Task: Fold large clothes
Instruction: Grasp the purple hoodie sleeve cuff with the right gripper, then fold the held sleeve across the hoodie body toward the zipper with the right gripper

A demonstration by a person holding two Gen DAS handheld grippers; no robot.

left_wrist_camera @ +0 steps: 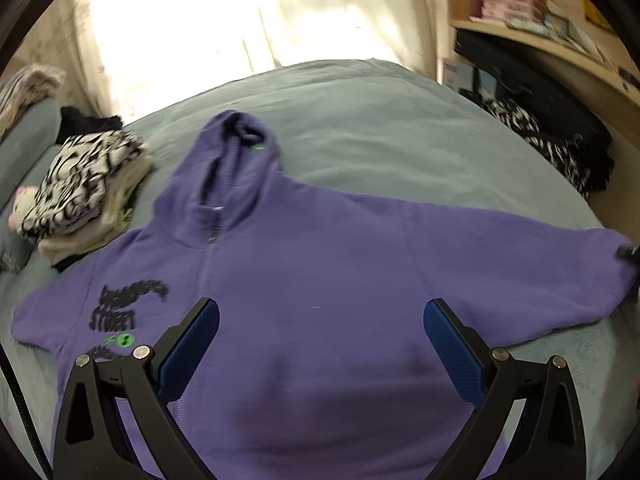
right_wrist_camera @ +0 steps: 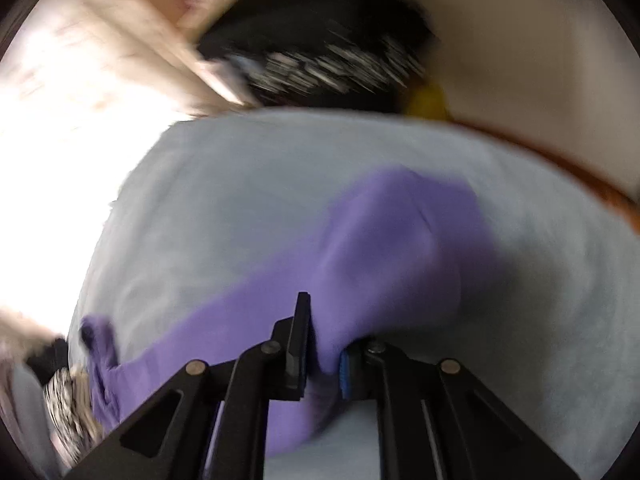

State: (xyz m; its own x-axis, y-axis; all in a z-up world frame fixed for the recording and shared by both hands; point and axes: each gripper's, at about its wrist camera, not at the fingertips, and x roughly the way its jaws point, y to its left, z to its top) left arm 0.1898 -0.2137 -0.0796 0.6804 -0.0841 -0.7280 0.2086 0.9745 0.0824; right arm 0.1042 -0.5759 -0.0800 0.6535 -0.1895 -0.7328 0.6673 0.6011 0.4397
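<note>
A purple zip hoodie [left_wrist_camera: 304, 272] with black print on its chest lies spread face up on a grey-blue bed [left_wrist_camera: 380, 120], hood toward the far side and sleeves out to both sides. My left gripper [left_wrist_camera: 320, 320] hovers over the hoodie's body with its blue pads wide apart and nothing between them. In the blurred right wrist view, my right gripper [right_wrist_camera: 325, 344] is shut on a fold of the purple hoodie sleeve [right_wrist_camera: 384, 248], which stretches away from the jaws. The right gripper's tip also shows at the sleeve's end [left_wrist_camera: 628, 252] in the left wrist view.
A stack of folded clothes [left_wrist_camera: 80, 192] topped by a black-and-white patterned piece sits on the bed left of the hoodie. Dark and patterned clothes [left_wrist_camera: 552, 136] are heaped at the bed's right edge below wooden shelves [left_wrist_camera: 532, 36]. A bright curtain [left_wrist_camera: 224, 16] hangs behind.
</note>
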